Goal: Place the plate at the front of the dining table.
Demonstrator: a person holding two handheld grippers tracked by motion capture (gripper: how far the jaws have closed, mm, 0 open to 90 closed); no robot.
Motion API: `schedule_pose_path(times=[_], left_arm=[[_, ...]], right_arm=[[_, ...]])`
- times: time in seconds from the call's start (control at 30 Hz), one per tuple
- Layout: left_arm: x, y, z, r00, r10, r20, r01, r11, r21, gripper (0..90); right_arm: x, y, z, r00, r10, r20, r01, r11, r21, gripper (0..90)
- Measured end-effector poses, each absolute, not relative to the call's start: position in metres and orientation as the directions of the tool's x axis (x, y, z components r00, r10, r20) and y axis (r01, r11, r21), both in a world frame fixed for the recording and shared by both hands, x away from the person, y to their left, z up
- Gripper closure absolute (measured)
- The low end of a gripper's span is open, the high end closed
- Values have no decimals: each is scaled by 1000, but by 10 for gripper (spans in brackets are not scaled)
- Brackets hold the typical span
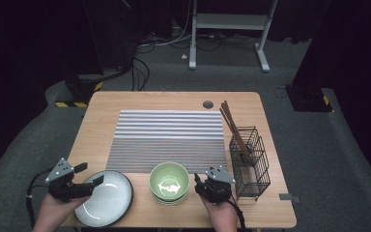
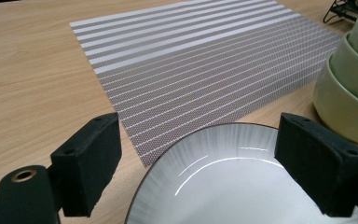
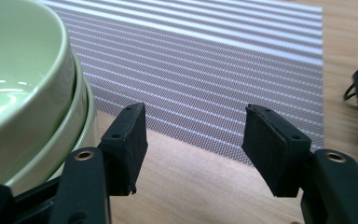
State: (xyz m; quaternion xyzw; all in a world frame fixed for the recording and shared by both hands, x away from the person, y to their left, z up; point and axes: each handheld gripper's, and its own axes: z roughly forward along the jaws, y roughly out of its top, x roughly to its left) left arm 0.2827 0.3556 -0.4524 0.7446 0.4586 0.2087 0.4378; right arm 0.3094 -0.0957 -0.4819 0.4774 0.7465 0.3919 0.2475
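Observation:
A white plate with a dark rim (image 1: 107,200) lies at the table's front left. My left gripper (image 1: 90,175) is open at the plate's near-left edge, and in the left gripper view the plate (image 2: 233,191) sits low between the wide-apart jaws of that gripper (image 2: 200,156). A stack of three pale green bowls (image 1: 169,182) stands at the front centre. My right gripper (image 1: 206,179) hovers just right of the bowls (image 3: 23,93), open (image 3: 196,140), with bare wood between its jaws.
A grey striped placemat (image 1: 169,137) covers the table's middle. A black wire basket (image 1: 251,166) stands at the right edge with brown chopsticks (image 1: 232,125) leaning out of it. A round grommet (image 1: 207,104) sits near the far edge. A white frame stands on the floor beyond.

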Motion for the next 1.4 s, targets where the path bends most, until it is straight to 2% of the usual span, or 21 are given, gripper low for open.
schedule_pose_path(times=[0.17, 0.27, 0.47, 0.7, 0.77, 1.0, 1.1, 1.4], left_arm=[[282, 363, -452, 449, 888, -97, 510, -165, 844, 167], [281, 366, -451, 446, 890, -97, 501, -158, 851, 188], [280, 366, -451, 454, 884, -109, 498, -151, 854, 212], [275, 374, -455, 449, 888, -104, 496, -150, 855, 213], [273, 380, -461, 451, 882, -137, 525, -138, 840, 223], [271, 389, -459, 442, 884, -149, 519, -117, 847, 253], [271, 393, -460, 433, 891, -137, 519, -122, 846, 252], [273, 393, -463, 435, 892, -123, 534, -146, 833, 240]], right_arm=[[310, -97, -472, -394, 919, 22, 512, 199, 836, 409], [311, -98, -466, -391, 920, -1, 501, 214, 839, 447], [312, -97, -459, -391, 920, -2, 483, 207, 851, 460], [310, -91, -445, -389, 921, -8, 447, 196, 873, 420], [309, -89, -441, -387, 922, -6, 434, 188, 881, 414], [311, -77, -430, -402, 916, -11, 424, 197, 884, 386], [312, -66, -423, -409, 912, -27, 414, 212, 885, 356], [311, -46, -418, -421, 907, -27, 403, 213, 890, 338]])
